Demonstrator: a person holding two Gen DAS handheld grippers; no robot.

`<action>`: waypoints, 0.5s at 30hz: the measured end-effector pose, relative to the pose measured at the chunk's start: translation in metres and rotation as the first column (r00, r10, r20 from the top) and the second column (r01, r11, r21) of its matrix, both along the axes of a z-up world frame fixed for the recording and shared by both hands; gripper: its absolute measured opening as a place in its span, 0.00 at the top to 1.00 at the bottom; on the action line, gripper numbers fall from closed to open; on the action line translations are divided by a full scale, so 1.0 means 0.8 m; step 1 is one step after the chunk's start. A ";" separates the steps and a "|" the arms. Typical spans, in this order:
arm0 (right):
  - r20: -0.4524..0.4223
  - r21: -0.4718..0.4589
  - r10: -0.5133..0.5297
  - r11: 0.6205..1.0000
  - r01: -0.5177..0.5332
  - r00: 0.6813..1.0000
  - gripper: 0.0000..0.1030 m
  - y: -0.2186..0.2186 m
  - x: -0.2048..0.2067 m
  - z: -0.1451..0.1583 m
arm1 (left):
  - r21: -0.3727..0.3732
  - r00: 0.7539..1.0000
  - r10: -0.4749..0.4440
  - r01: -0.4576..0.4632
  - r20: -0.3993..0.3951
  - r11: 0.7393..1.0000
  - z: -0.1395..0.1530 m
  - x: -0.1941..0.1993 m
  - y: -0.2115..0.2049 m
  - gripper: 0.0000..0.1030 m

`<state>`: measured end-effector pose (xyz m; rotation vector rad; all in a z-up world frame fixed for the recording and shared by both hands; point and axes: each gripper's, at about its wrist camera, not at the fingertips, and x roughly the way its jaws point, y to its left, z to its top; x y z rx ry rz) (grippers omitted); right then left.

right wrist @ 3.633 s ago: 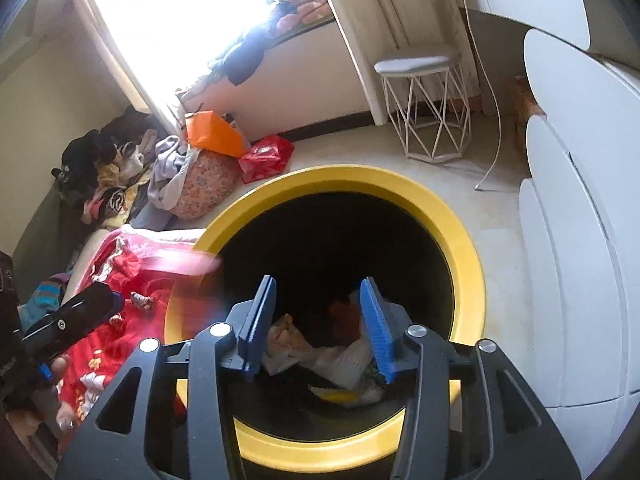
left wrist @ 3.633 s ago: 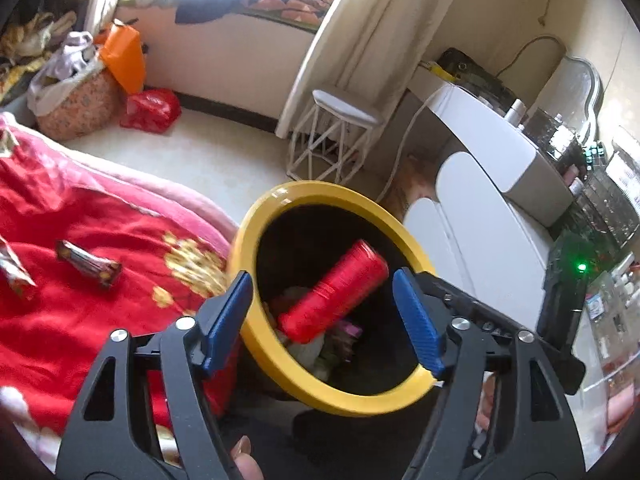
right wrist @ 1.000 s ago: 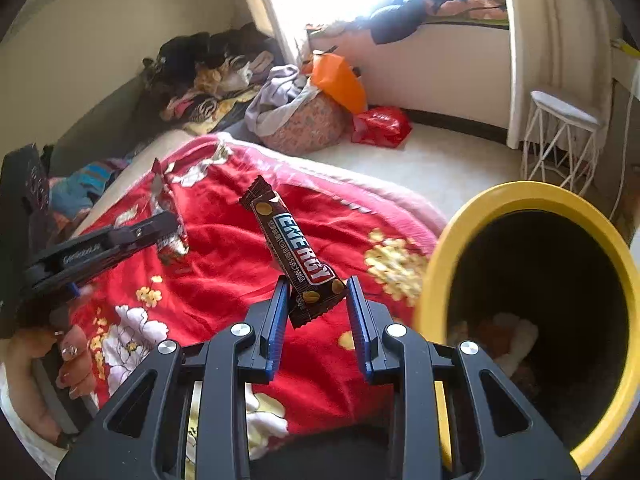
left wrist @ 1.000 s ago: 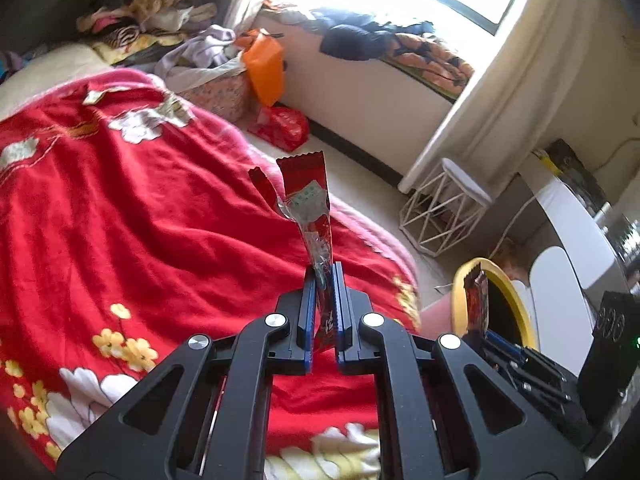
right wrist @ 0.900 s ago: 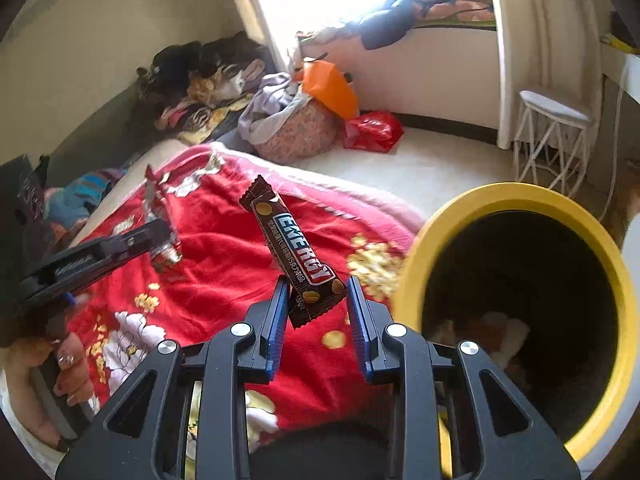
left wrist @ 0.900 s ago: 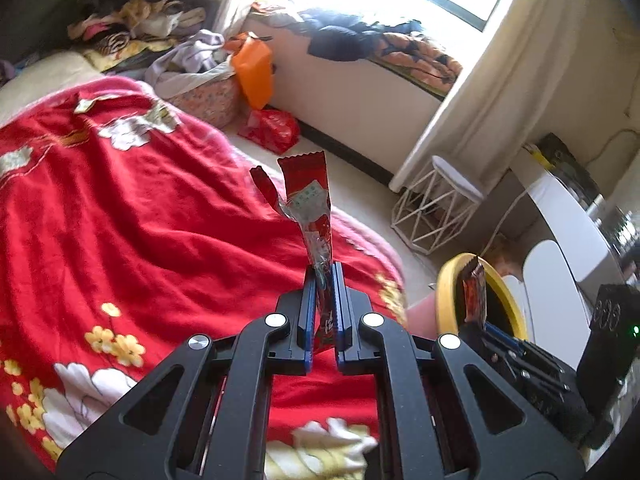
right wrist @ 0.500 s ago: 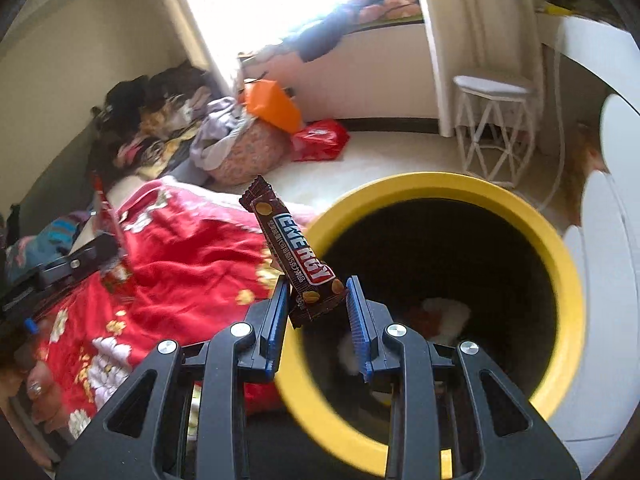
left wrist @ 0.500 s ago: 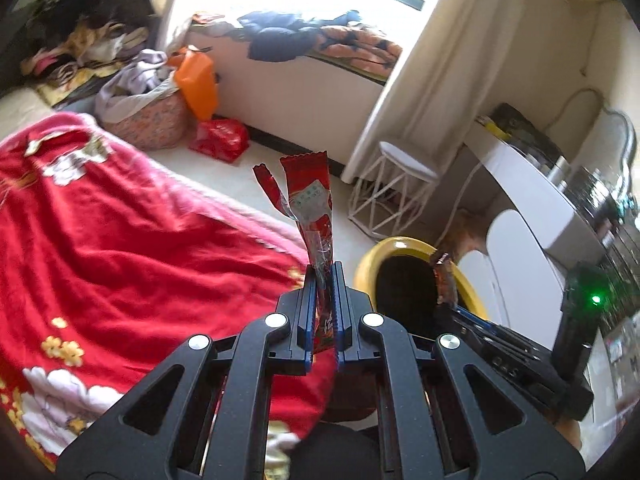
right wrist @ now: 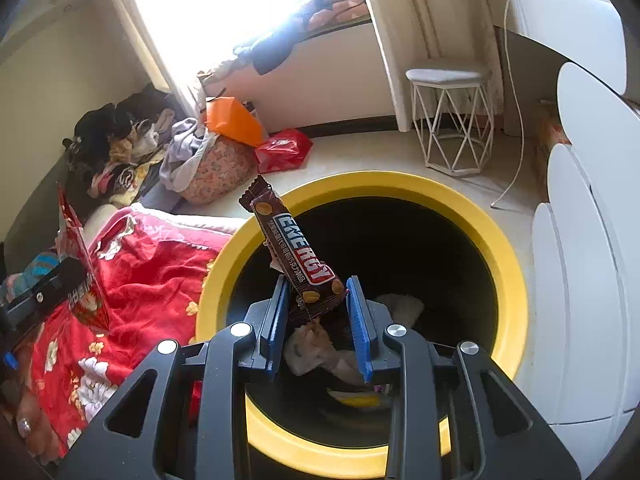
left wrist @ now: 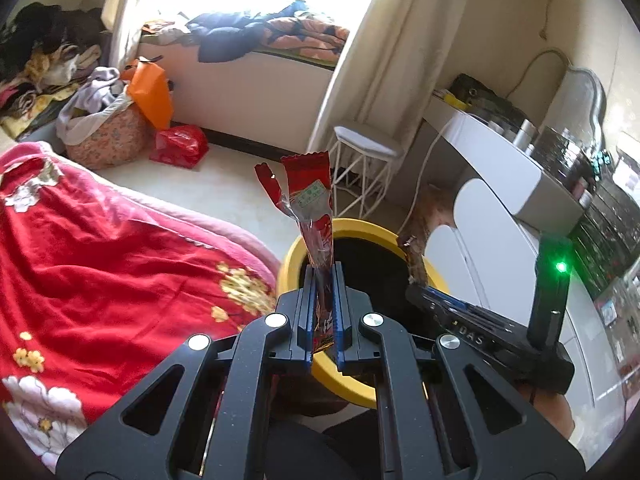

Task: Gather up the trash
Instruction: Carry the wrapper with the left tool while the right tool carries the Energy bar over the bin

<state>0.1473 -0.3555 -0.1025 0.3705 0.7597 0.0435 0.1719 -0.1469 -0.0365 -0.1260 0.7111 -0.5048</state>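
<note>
My left gripper (left wrist: 323,312) is shut on a red snack wrapper (left wrist: 310,204) that stands upright above the fingers, just short of the yellow-rimmed bin (left wrist: 290,252). My right gripper (right wrist: 318,320) is over the bin's (right wrist: 508,264) mouth, jaws parted a little, with a brown energy bar wrapper (right wrist: 294,248) between them, tilted up to the left and touching the left pad. Crumpled trash (right wrist: 320,352) lies at the bin's bottom. The right gripper also shows in the left wrist view (left wrist: 430,292), and the left gripper's red wrapper in the right wrist view (right wrist: 82,264).
A bed with a red floral blanket (left wrist: 100,264) lies left of the bin. White rounded cabinets (right wrist: 592,240) stand right of it. A white wire stool (right wrist: 452,120), a floral bag of clothes (right wrist: 216,164) and a red bag (right wrist: 282,150) are on the floor beyond.
Both grippers swung from over the red bed toward the bin, each carrying its wrapper. The right gripper now hangs over the bin's mouth and its jaws stand slightly wider.
</note>
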 end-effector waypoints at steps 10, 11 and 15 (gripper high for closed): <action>-0.019 0.007 -0.051 0.999 0.051 0.999 0.73 -0.030 -0.007 -0.007 | 0.040 0.997 -0.077 0.078 -0.021 0.996 -0.018 -0.007 -0.044 0.96; -0.020 0.008 -0.056 0.998 0.056 0.998 0.73 -0.033 -0.007 -0.008 | 0.043 0.996 -0.082 0.083 -0.022 0.996 -0.019 -0.007 -0.047 0.96; -0.020 0.010 -0.080 0.997 0.080 0.997 0.73 -0.045 -0.009 -0.009 | 0.053 0.994 -0.103 0.105 -0.031 0.993 -0.025 -0.006 -0.063 0.96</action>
